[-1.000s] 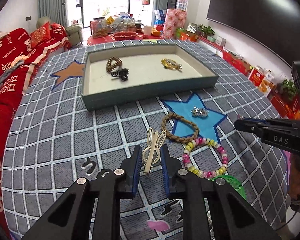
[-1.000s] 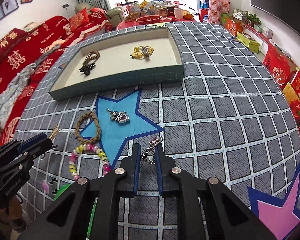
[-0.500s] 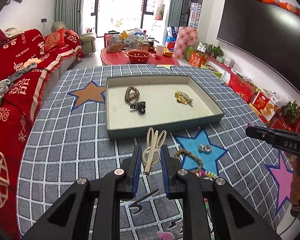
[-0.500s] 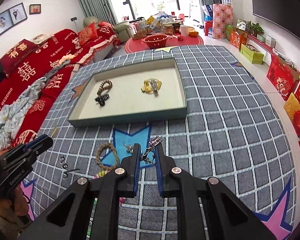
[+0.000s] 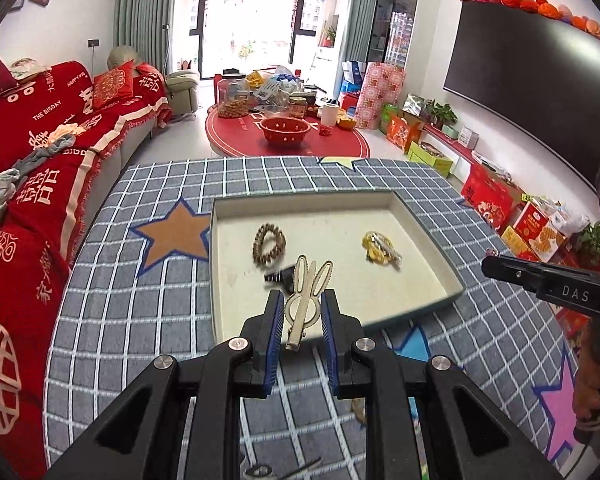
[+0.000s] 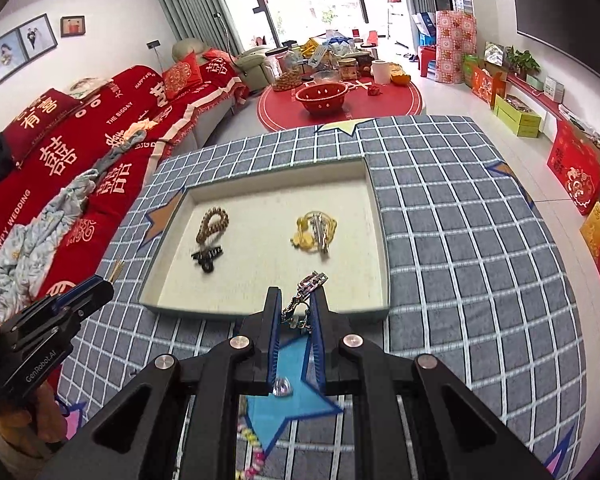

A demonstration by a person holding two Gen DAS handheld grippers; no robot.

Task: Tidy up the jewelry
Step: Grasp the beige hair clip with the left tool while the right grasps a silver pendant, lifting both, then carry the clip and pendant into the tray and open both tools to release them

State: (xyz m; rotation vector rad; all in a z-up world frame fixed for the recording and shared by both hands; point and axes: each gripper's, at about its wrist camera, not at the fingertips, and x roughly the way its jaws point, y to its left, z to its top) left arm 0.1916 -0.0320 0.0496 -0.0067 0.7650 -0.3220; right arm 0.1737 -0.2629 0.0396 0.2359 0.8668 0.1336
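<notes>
Left gripper [image 5: 300,316] clamps rabbit-ear hair clip [image 5: 307,295], lower centre, above tray [image 5: 428,224] near rim | right gripper [image 6: 294,312] pinches silver charm [image 6: 305,300] likewise | step: carrying | next: lower, release inside tray.

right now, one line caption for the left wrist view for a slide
Left gripper holds a cream rabbit-ear hair clip above the near edge of the jewelry tray.
</notes>
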